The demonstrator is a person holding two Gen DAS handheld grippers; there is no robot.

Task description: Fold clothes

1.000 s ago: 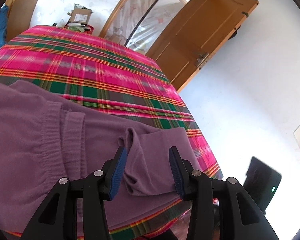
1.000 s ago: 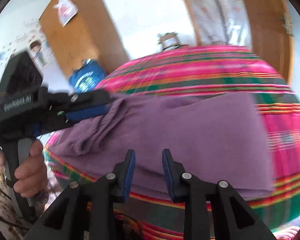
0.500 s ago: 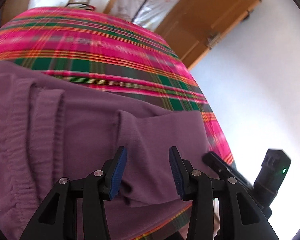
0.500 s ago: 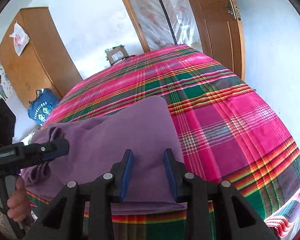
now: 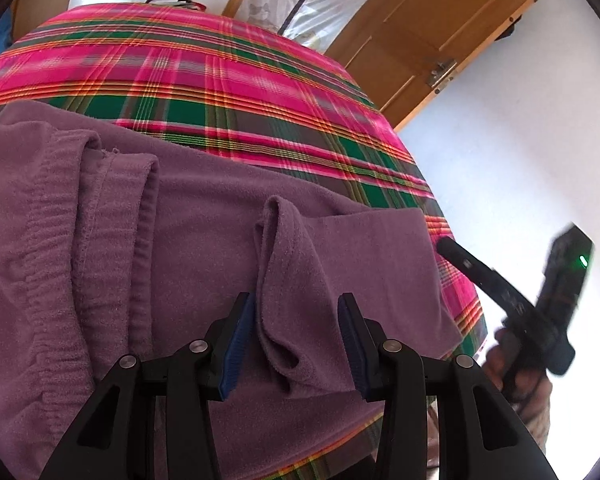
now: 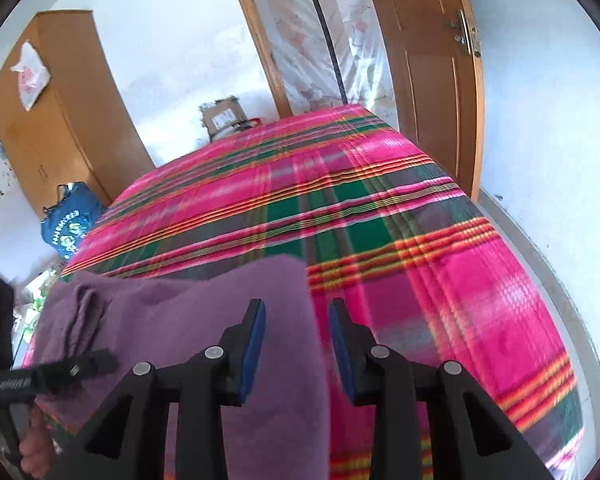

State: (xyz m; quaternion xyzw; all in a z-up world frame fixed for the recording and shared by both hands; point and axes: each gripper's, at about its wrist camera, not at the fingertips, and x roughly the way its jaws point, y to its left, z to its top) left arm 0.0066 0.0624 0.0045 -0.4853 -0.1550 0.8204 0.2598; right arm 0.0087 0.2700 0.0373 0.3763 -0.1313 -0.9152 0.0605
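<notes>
A bed [image 6: 440,300] was covered by a plaid blanket [image 5: 228,80] in pink, green and grey with orange lines. A purple fleece garment [image 5: 188,248] was spread flat on the blanket near the bed's near edge, its elastic waistband [image 5: 48,248] turned to the left, one corner folded back.

Purple fleece garment [image 5: 204,248] on plaid blanket [image 5: 228,80]; left gripper [image 5: 296,344] fingers apart, straddling raised fold

White walls [image 6: 172,40], open wooden door [image 6: 428,60], tall wooden wardrobe [image 6: 56,120], plaid-covered bed [image 6: 380,216], bright daylight
</notes>
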